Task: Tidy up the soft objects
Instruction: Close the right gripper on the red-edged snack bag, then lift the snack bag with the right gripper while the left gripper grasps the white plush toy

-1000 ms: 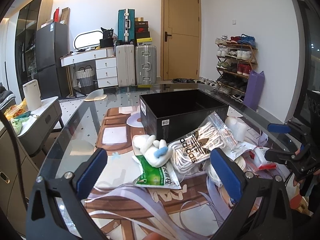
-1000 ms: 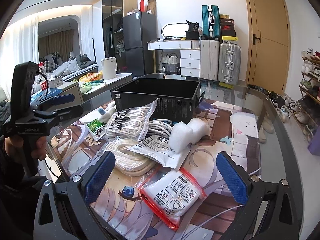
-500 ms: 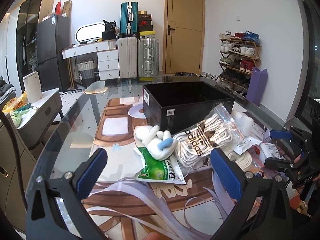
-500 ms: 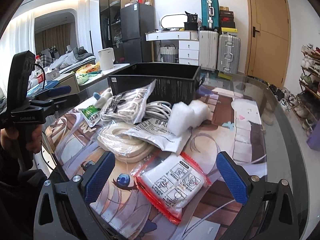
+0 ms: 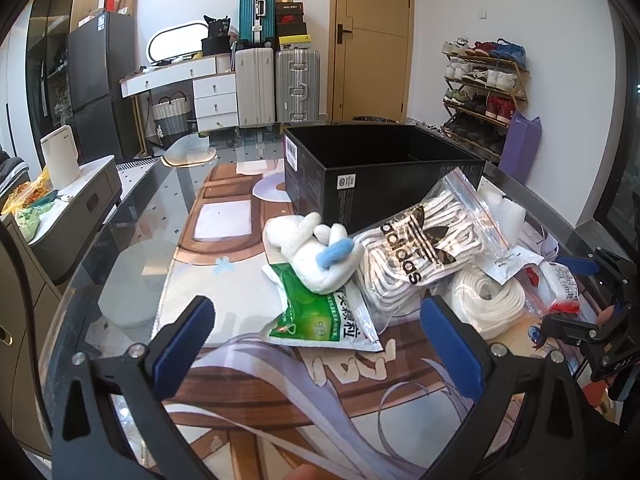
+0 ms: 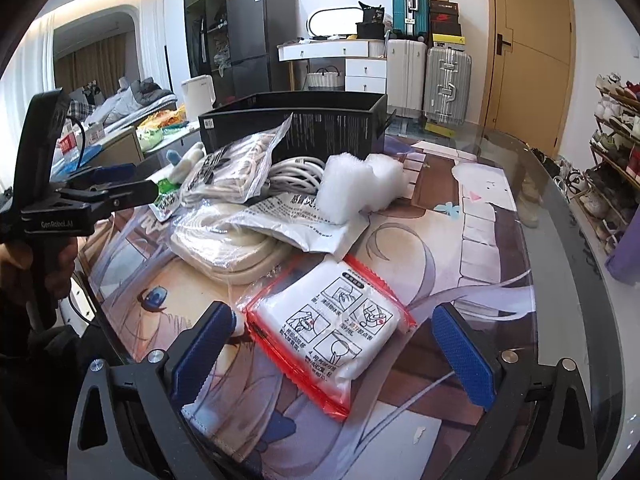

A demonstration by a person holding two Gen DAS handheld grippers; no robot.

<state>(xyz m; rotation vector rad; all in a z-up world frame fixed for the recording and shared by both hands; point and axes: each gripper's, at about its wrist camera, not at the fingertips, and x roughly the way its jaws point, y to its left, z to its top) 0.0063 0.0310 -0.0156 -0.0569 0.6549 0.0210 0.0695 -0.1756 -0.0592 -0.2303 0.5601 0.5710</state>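
Before the one black box (image 5: 384,176) we count one plush toy (image 5: 316,252), one green packet (image 5: 320,312), one bag of white laces (image 5: 424,252) and one red-edged pouch (image 6: 332,328). Our left gripper (image 5: 316,344) and right gripper (image 6: 332,352) both gape wide, holding nothing.

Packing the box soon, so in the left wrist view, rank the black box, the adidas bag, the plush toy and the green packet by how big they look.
1. black box
2. adidas bag
3. plush toy and green packet: look alike, and the toy covers part of the packet, so unranked.
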